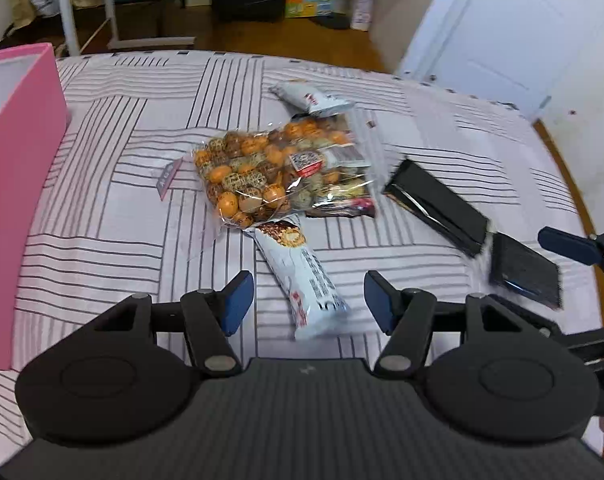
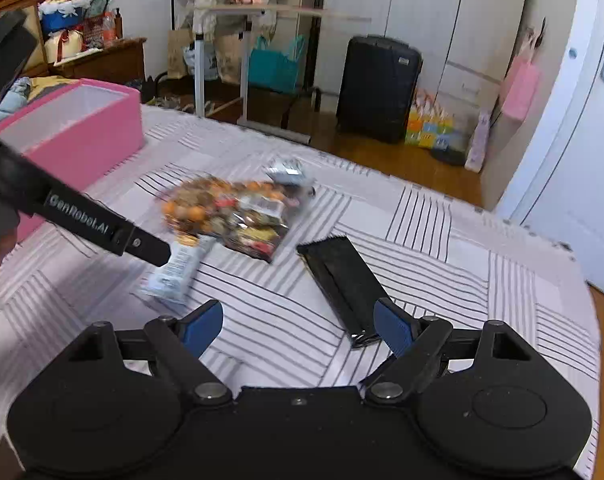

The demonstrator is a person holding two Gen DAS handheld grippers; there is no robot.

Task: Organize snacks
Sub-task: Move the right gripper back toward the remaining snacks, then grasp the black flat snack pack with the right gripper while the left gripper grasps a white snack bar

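Note:
Snacks lie on a striped bed sheet (image 1: 102,220). A clear bag of orange and brown balls (image 1: 270,172) (image 2: 226,212) sits in the middle, with a small white packet (image 1: 310,98) (image 2: 286,172) behind it. A white snack bar (image 1: 302,280) (image 2: 174,268) lies between the jaws of my left gripper (image 1: 308,304), which is open and not pressing on it. A long black packet (image 1: 434,204) (image 2: 342,284) lies by the right finger of my open right gripper (image 2: 298,328). A second black packet (image 1: 522,276) lies beside it. A pink box (image 1: 18,160) (image 2: 82,136) stands open at the left.
The bed's far edge drops to a wooden floor (image 2: 382,152). Beyond it stand a black suitcase (image 2: 378,88), metal table legs (image 2: 200,76) and bags. A white door (image 2: 574,160) is at the right. My left gripper's arm (image 2: 102,228) crosses the right wrist view.

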